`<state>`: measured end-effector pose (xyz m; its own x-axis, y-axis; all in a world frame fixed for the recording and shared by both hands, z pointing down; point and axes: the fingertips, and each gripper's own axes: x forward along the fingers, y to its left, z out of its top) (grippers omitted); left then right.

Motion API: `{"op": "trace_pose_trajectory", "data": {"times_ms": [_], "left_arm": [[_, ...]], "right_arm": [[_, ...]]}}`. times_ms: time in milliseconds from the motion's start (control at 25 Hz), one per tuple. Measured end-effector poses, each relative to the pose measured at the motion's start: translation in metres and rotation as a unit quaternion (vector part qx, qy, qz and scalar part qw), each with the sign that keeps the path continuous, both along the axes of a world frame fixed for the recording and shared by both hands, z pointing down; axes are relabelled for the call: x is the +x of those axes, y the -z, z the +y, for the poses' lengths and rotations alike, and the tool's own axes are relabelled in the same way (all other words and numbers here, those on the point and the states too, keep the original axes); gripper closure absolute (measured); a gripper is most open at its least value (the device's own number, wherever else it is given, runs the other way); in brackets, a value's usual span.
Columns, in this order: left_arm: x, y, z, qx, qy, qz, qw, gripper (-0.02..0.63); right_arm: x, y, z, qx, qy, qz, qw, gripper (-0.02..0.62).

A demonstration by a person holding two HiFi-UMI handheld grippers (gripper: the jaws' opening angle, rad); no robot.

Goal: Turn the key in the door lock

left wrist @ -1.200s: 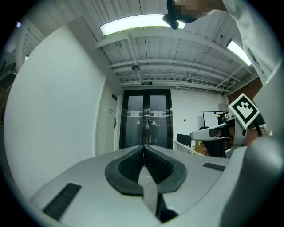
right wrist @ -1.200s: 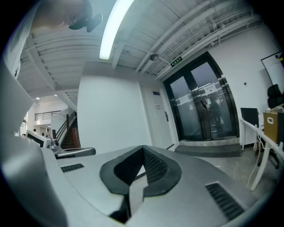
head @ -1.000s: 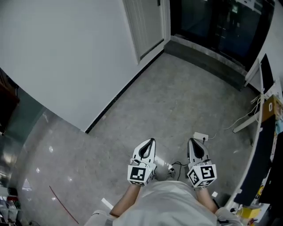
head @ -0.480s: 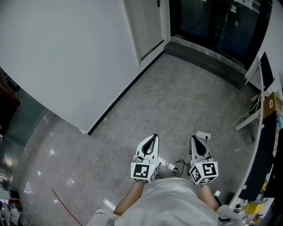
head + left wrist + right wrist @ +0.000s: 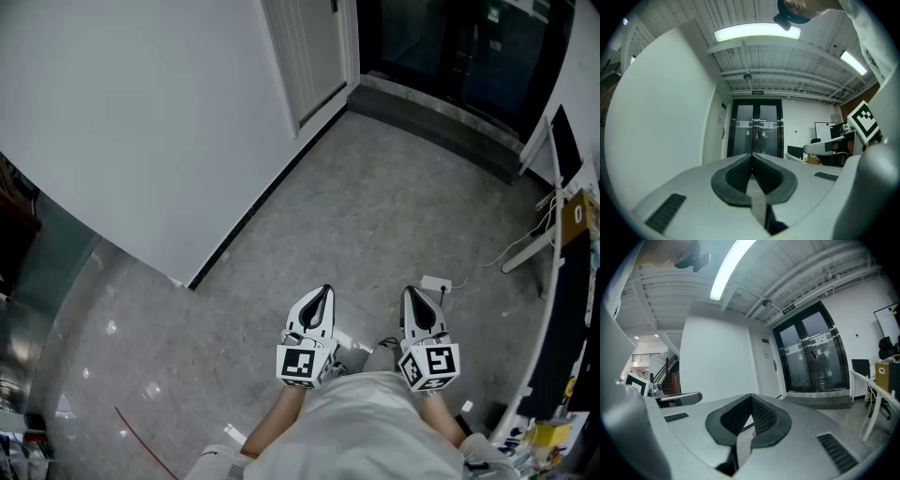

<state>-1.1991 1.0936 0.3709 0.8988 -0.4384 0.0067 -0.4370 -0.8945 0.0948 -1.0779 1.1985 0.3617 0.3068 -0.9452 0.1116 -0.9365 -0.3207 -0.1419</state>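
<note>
**Both hand-held grippers closed and empty, doors well ahead**

I cannot make out a key or a lock in any view. The closest thing is the dark handle [image 5: 774, 365] on the white door [image 5: 314, 56], set in the left wall well ahead of me. A glass double door [image 5: 757, 129] stands past it at the far end.

I hold my left hand-held gripper [image 5: 323, 292] and right hand-held gripper [image 5: 409, 292] level, side by side and close to my body, pointing toward those doors. In each gripper's own view the jaws press together at the tips with nothing between them.

Only the head view shows the grey floor [image 5: 375, 216] and a small white box [image 5: 436, 282] just beside the right one. Only the right gripper view shows a staircase [image 5: 670, 371] off to the left.
</note>
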Motion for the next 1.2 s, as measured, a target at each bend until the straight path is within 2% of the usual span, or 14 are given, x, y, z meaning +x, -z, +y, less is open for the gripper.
{"op": "trace_pose_trajectory", "data": {"times_ms": [320, 520, 760, 920, 1080, 1200], "left_arm": [[0.046, -0.004, -0.021, 0.017, -0.011, -0.012, 0.9997, 0.597], [0.095, -0.007, -0.048, 0.015, -0.009, -0.018, 0.9997, 0.597], [0.169, 0.000, -0.078, 0.023, -0.001, -0.025, 0.9994, 0.597], [0.215, 0.008, -0.093, 0.028, 0.011, -0.020, 0.9993, 0.597], [0.257, 0.010, -0.105, 0.032, 0.020, -0.019, 0.9991, 0.597], [0.281, 0.008, -0.113, 0.031, 0.026, -0.021, 0.9990, 0.597]], "right_arm": [[0.029, -0.013, -0.034, -0.053, 0.052, 0.045, 0.996, 0.601], [0.066, -0.015, -0.062, -0.045, 0.086, 0.034, 0.995, 0.601], [0.129, -0.021, -0.101, -0.049, 0.138, -0.008, 0.989, 0.601], [0.178, -0.015, -0.118, -0.035, 0.136, 0.002, 0.990, 0.601], [0.225, -0.009, -0.127, -0.014, 0.136, -0.014, 0.991, 0.601], [0.258, -0.015, -0.132, -0.020, 0.128, -0.022, 0.991, 0.601]]}}
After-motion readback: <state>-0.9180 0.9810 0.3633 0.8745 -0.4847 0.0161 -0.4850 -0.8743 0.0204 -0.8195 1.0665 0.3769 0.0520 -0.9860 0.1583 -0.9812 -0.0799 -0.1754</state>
